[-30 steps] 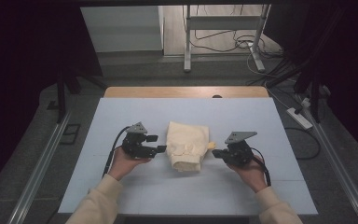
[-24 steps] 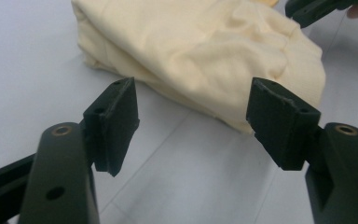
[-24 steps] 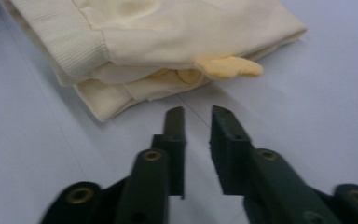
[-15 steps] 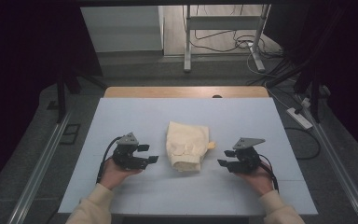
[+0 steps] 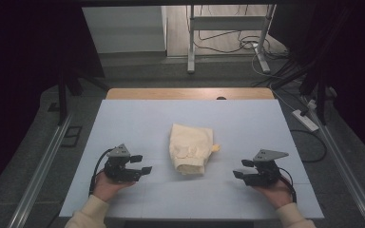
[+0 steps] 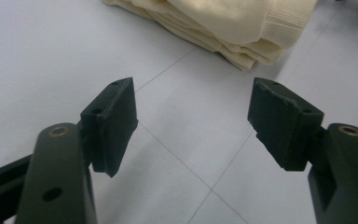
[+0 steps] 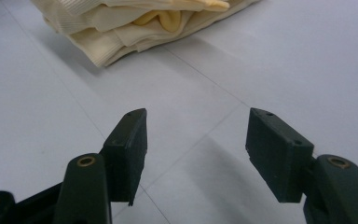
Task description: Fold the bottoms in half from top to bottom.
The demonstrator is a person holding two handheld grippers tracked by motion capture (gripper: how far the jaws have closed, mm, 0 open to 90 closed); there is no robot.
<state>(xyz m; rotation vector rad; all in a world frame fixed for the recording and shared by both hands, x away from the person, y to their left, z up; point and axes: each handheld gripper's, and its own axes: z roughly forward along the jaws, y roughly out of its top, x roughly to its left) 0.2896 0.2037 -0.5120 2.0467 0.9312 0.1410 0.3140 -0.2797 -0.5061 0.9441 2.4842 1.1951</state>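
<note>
Both hands have pulled back from the folded cream cloth (image 5: 190, 148) toward the near edge of the table (image 5: 247, 118). The left gripper (image 5: 140, 165) now sits well to the left of the cloth, and the right gripper (image 5: 242, 169) well to its right. The right jaws have just been opening, with nothing between them. The left jaws are spread apart too, and hold nothing. The cloth lies alone in the middle of the table.

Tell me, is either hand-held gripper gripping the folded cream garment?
Neither: left hand-held gripper and right hand-held gripper are open, apart from the folded cream knit garment.
</note>
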